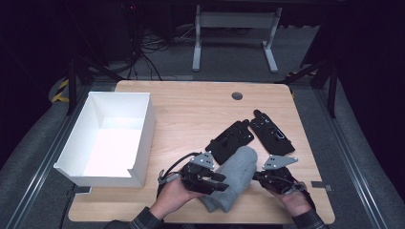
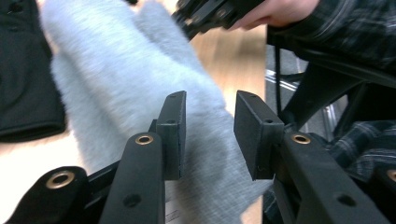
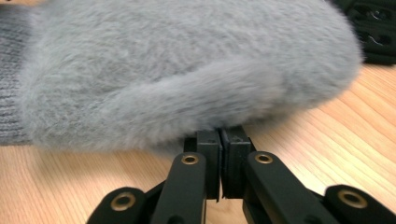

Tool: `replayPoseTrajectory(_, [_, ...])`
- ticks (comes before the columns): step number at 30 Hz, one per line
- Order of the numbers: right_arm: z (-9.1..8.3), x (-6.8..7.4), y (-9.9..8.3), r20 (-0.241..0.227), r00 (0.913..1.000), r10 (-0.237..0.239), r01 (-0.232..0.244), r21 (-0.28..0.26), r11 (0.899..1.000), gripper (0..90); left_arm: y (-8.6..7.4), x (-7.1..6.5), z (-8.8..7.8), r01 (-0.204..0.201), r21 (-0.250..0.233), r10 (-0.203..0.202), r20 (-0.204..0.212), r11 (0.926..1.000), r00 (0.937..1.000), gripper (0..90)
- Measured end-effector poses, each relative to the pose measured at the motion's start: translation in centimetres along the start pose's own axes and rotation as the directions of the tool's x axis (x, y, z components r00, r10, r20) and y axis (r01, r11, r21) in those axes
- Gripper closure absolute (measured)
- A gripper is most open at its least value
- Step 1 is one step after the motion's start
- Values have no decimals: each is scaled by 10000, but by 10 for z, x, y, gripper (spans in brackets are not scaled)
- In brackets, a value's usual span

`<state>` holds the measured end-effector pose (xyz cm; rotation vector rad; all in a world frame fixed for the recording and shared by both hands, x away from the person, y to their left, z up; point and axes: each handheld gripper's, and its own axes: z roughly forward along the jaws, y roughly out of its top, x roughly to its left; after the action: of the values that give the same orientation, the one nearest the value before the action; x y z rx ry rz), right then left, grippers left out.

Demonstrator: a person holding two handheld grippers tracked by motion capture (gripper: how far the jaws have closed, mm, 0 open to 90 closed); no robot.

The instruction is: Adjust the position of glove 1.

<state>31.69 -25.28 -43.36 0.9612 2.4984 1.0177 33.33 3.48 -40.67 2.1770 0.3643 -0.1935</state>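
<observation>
White box (image 1: pixel 107 138) sits at the table's (image 1: pixel 191 114) left edge, open top, near wall cut low. My read: it's the drop-off bin for what gets handled here, parked out of the work zone but within reach.

Left gripper (image 1: pixel 212 181) is at the near edge, angled in toward the grey mitten (image 1: pixel 234 176). In the left gripper view the jaws stand partly apart, pads not pressing anything; the mitten's knit cuff (image 2: pixel 219 186) lies under and just beyond them. So nothing is gripped on that side. The gap looks sized to straddle the cuff, which is thin and flat, the easy place to bite.

Mitten lies flat on the table near the front edge, between the two grippers, fluffy end pointing away from the person, cuff toward them. It partly overlaps one of the black gloves (image 1: pixel 231 140).

Right gripper (image 1: pixel 260 175) is just beside the mitten's right edge. In the right gripper view its jaws are pressed together, tips tucked against the underside of the fluffy thumb (image 3: pixel 219 93). Can't tell whether any fabric is pinched between the pads or they just nudge under it.

Second black glove (image 1: pixel 272 133) lies farther right and back, apart from the mitten.
</observation>
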Motion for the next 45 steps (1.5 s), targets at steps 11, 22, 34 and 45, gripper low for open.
replayPoseTrajectory(11, [-7,-18,-3,426,9985,344,-347,59,9994,784,-20,-4,-1,654,53,-650,-650,9978,9958,371])
replayPoseTrajectory(22, [-3,-15,-1,368,9991,198,-203,150,9997,778,-27,5,17,994,679,-988,-116,9927,9950,539])
replayPoseTrajectory(34, [-17,-42,10,856,9933,774,-691,-962,9930,562,-25,5,15,1052,680,-1034,-300,9921,9942,728])
replayPoseTrajectory(45, [15,-64,17,-767,9920,1000,-1050,-652,9923,741,-24,6,15,1077,651,-1063,-248,9920,9940,749])
